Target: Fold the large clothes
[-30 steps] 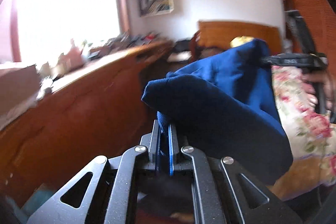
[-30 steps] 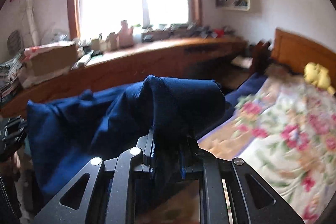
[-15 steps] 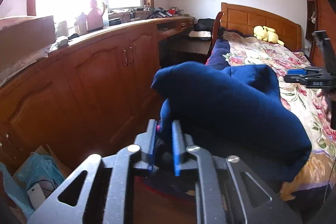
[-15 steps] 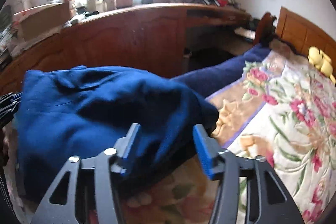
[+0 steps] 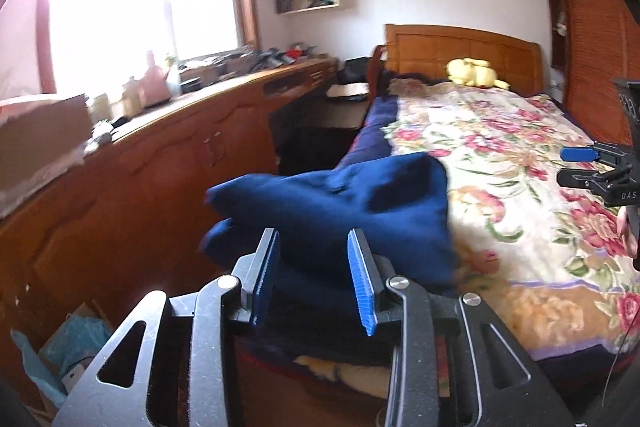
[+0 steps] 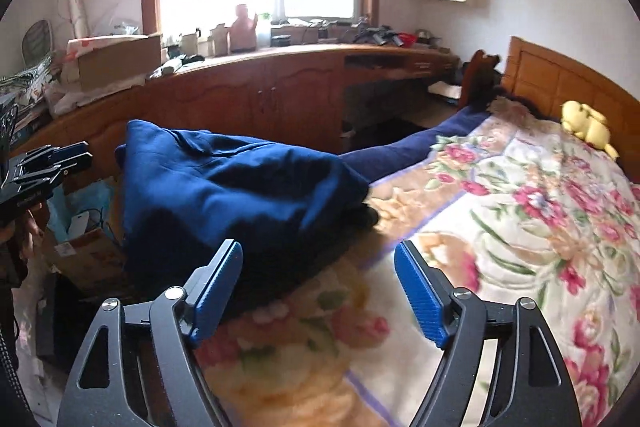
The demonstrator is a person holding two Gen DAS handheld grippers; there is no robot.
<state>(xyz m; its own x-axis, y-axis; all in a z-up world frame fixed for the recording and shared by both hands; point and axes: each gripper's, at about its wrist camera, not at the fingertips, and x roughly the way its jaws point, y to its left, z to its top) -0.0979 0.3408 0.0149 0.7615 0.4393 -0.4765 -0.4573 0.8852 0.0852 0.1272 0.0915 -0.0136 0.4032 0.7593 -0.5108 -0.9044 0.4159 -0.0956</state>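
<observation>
From the left wrist, the left gripper (image 5: pixel 316 279) spreads its ribbed blue pads, nothing pinched, before the soft, rumpled navy garment (image 5: pixel 340 211) heaped on the floral bedspread's (image 5: pixel 500 163) near edge, while from the right wrist, the right gripper (image 6: pixel 320 291) likewise widens, empty, beside that cloth.

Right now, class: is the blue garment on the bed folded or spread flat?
Folded. The garment lies bunched in doubled layers at the edge of the bed, not spread; neither tongs grips it.
</observation>
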